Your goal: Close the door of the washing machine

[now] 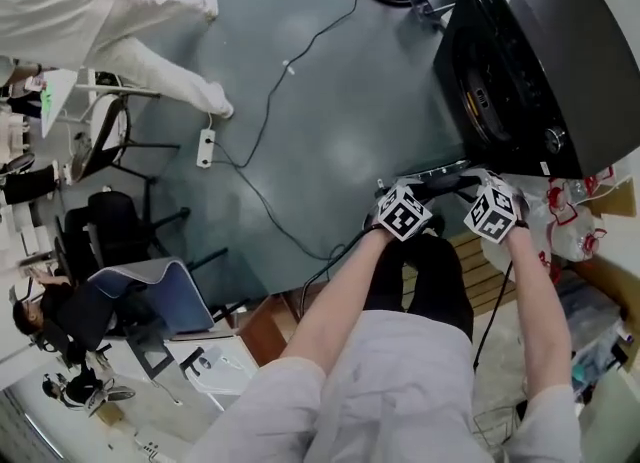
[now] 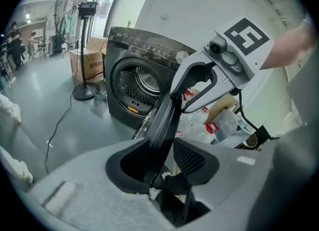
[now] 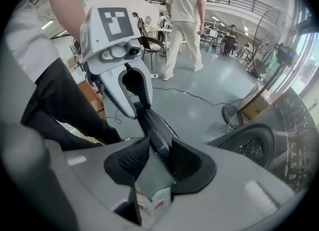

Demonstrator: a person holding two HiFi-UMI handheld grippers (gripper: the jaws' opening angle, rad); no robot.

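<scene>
1. The washing machine [image 2: 132,83] door [image 2: 162,125] stands swung open. Its dark rim runs edge-on between the fingers [image 2: 189,157] of the left gripper [image 2: 167,152] and, just beyond them along the rim, those of the right gripper [image 3: 152,157]. The machine itself sits past the fingertips, its round opening uncovered
2. Neither pair looks clamped: both stand part open, the rim leaning on one finger with a gap showing at the other
3. Likely hazard: with so loose a hold, a push could let the smooth rim slide out past the fingertips, leaving the door short of its latch
4. Second risk, as judged here: fingers straddling the rim could be pinched between door and machine front as the gap closes, and the two grippers, just beside each other, could knock
5. Materials: the rim is glossy dark plastic, curved and slab-like; the cabinet is dark grey with a sheen; a perforated steel drum [image 2: 144,80] shows beyond the fingertips. The finger pads are matt black, one with a mesh-like texture, and crinkled plastic bags [image 2: 219,125] lie past the fingers
</scene>
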